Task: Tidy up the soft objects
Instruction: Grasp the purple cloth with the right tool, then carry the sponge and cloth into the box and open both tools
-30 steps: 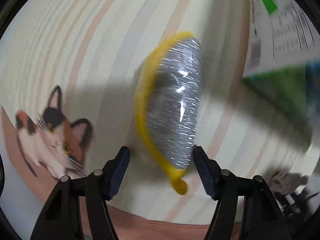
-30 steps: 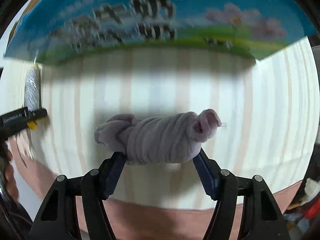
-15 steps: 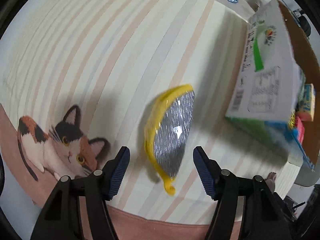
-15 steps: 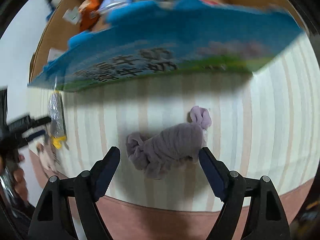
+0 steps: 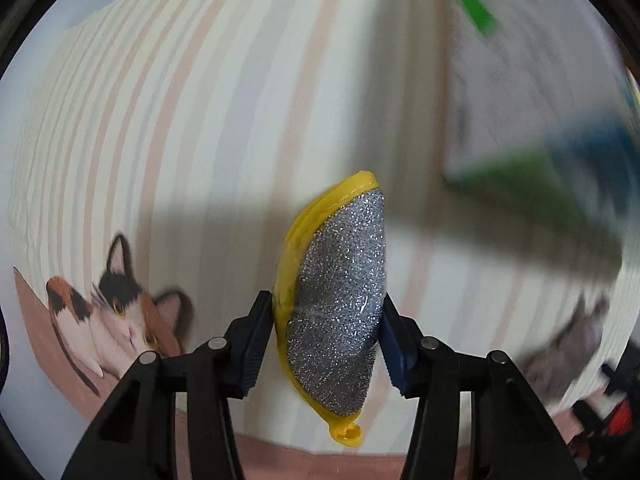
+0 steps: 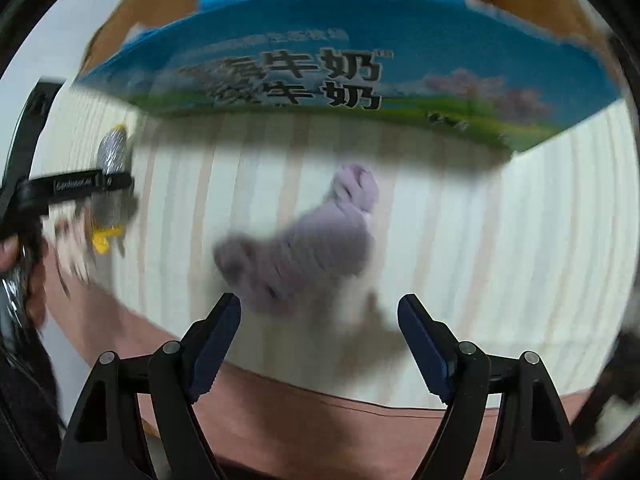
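**A:** Looking at this from the milk carton (image 6: 340, 76) as the landmark and going left to right. Far left of it, the left gripper (image 5: 326, 330) is closing its jaws on the glittery scrubber (image 5: 340, 312), silver pad with a yellow rim; both pads already touch its sides, so I'd call that clamped on. Just beside it on the striped tablecloth (image 5: 180, 140) there's a printed cat (image 5: 116, 320).

**B:** And the sock thing?

**A:** The rolled purple sock (image 6: 304, 252) lies on the cloth right below the carton's front face, clear of it. The right gripper (image 6: 320, 344) hangs above it with jaws spread wide, nothing between the pads. Released, basically.

**B:** How do they handle, you think?

**A:** Both look light. The scrubber should squash a bit, so gripping mid-body across the pad seems right; that plastic film on it might be slippery. The sock is soft and floppy, so grab the thick middle, not the knotted end.

**B:** Anything in the way?

**A:** Mostly the carton wall itself, if stuff goes inside. Details there are blurred.
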A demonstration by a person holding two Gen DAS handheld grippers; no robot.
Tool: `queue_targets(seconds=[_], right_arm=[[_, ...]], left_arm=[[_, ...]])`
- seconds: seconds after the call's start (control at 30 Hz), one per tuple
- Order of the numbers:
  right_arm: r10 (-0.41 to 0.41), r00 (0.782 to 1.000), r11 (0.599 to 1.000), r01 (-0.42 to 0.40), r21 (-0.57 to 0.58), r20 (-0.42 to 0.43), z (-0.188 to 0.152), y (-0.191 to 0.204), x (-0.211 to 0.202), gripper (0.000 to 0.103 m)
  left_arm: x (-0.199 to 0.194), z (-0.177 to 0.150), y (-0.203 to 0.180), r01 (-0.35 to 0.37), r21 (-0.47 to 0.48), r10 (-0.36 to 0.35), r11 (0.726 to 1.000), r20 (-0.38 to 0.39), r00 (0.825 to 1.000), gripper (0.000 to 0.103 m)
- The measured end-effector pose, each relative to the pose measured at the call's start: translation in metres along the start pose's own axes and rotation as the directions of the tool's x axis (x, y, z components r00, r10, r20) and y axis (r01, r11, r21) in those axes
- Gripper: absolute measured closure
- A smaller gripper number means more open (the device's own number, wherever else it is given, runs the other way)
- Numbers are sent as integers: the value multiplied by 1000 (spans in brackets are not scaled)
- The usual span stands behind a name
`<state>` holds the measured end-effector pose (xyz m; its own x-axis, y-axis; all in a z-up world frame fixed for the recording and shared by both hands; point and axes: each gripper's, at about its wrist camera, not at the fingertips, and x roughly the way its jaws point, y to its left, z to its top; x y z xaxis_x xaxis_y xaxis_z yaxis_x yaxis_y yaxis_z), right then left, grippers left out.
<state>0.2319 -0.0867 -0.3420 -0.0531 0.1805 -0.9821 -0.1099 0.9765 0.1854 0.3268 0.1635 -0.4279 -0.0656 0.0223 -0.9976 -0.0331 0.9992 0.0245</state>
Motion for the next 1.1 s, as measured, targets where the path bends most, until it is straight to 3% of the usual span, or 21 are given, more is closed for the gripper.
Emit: queue_targets(seconds=[0.07, 0.1, 0.17, 0.27, 0.37, 0.53, 0.63, 0.7, 0.77, 0.83, 0.93, 1.03, 1.1], right_arm=[[-77, 997, 983, 80, -167, 26, -5, 11, -10, 19], [-129, 991, 953, 134, -271, 37, -7, 20, -13, 19], [-231, 968, 841, 249, -480, 97, -11, 43, -14, 19], [-348, 916, 561, 373, -739, 198, -20, 72, -1, 20], [-393, 887, 368, 394, -842, 244, -17, 92, 18, 20], [-402, 882, 182, 339, -923, 244, -15, 108, 46, 20], [-412, 881, 126, 308, -943, 233, -19, 110, 60, 20], [-411, 891, 135, 267, -954, 191, -19, 107, 66, 20], [-411, 899, 172, 239, -956, 151, -18, 107, 77, 26], [-399, 914, 254, 190, -948, 76, -13, 104, 81, 47], [-357, 934, 406, 139, -903, -17, -7, 90, 81, 56], [-283, 951, 644, 92, -760, -125, 3, 65, 74, 58], [-195, 962, 813, 48, -580, -194, 1, 38, 67, 58]], left_arm=[[0, -13, -11, 13, 31, -13, 999, -4, 1000, 55], [-1, -25, -18, 11, 49, -11, 999, -3, 1000, 55], [0, -38, -27, 2, 69, -2, 998, -3, 1000, 55], [7, -50, -42, 1, 79, 1, 997, -17, 1000, 55], [17, -60, -43, 15, 68, -13, 998, -33, 999, 55], [29, -75, -55, 9, 58, -8, 998, -24, 1000, 56], [28, -98, -51, 25, 43, -24, 999, -22, 999, 56], [25, -96, -56, 33, 35, -32, 999, -21, 999, 56], [29, -96, -41, 34, 35, -33, 999, -21, 999, 56], [28, -95, -41, 33, 37, -32, 999, -20, 999, 56], [32, -98, -27, 33, 38, -32, 999, -21, 999, 56], [23, -97, -39, 31, 43, -30, 999, -24, 999, 56], [21, -100, -45, 33, 51, -32, 998, -25, 999, 56]])
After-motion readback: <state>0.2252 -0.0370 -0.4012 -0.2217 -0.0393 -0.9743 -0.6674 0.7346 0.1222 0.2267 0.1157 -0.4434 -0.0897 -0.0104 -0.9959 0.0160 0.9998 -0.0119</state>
